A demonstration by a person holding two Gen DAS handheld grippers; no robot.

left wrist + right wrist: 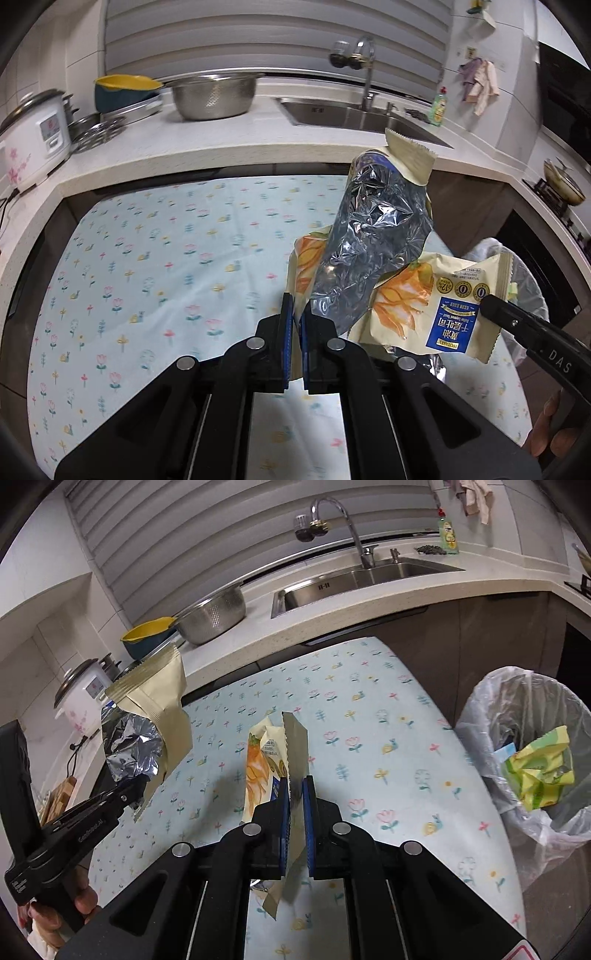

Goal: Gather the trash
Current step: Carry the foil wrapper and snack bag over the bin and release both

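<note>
My left gripper (295, 308) is shut on the lower edge of a torn snack wrapper (376, 229) with a crumpled silver inside, held up above the table. The right wrist view shows that same gripper (142, 781) and the silver wrapper (147, 716) at the left. My right gripper (295, 788) is shut on a cream wrapper (264, 760) with orange print, lifted off the cloth. From the left wrist, that cream wrapper (443, 302) hangs beside the silver one, with the right gripper (485, 301) on its right edge. A lined trash bin (476, 716) stands right of the table, with a green-yellow wrapper (543, 768) inside.
The table (369, 720) wears a pale floral cloth. Behind it runs a white counter (229, 144) with a steel colander (214, 96), a yellow-and-blue bowl (125, 90), a rice cooker (33, 129), a sink (351, 112) and a soap bottle (438, 107). A person's fingers (83, 901) hold the left gripper's handle.
</note>
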